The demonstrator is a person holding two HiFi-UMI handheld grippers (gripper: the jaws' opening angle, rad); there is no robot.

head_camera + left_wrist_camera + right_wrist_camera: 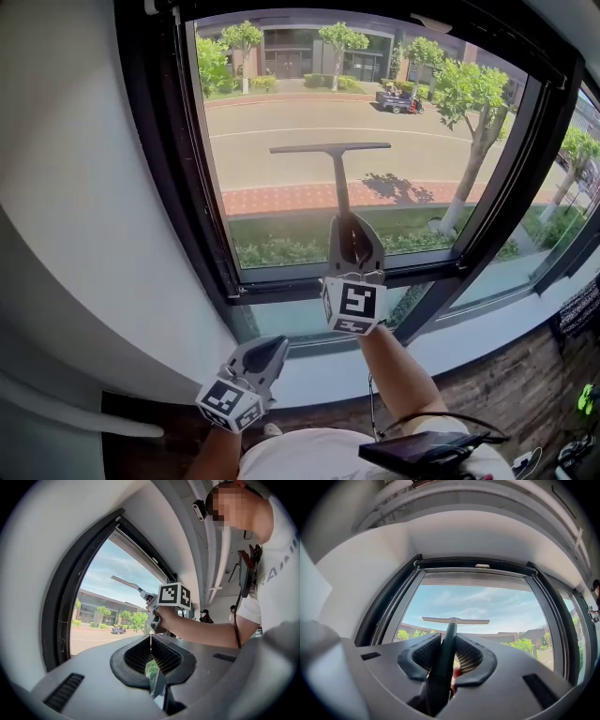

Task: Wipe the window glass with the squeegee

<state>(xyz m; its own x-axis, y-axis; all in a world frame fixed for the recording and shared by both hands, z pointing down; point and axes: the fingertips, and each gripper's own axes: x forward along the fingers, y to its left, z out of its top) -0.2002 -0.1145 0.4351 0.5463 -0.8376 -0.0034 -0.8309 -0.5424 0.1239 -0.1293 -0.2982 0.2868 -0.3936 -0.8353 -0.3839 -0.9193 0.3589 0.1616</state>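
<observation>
Holding the squeegee point(330, 148) by its handle, the right gripper point(353, 234) is clamped tight, blade level at the middle of the window glass point(281, 103). It looks light, stiff and slim; best gripped low on the handle. The left gripper point(265, 354) hangs closed and empty below the sill.

Floor and sill under the window

A dark wooden floor point(511, 375) fills the lower right of the head view and shows again as a narrow strip at the lower left. Between it and the window glass point(375, 103) a pale sill point(487, 336) runs from the centre up toward the right edge, and its visible part is bare. On the floor at the right edge lie a dark patterned cloth point(577, 314) and, lower, a small green thing point(587, 398), too small to identify.
</observation>
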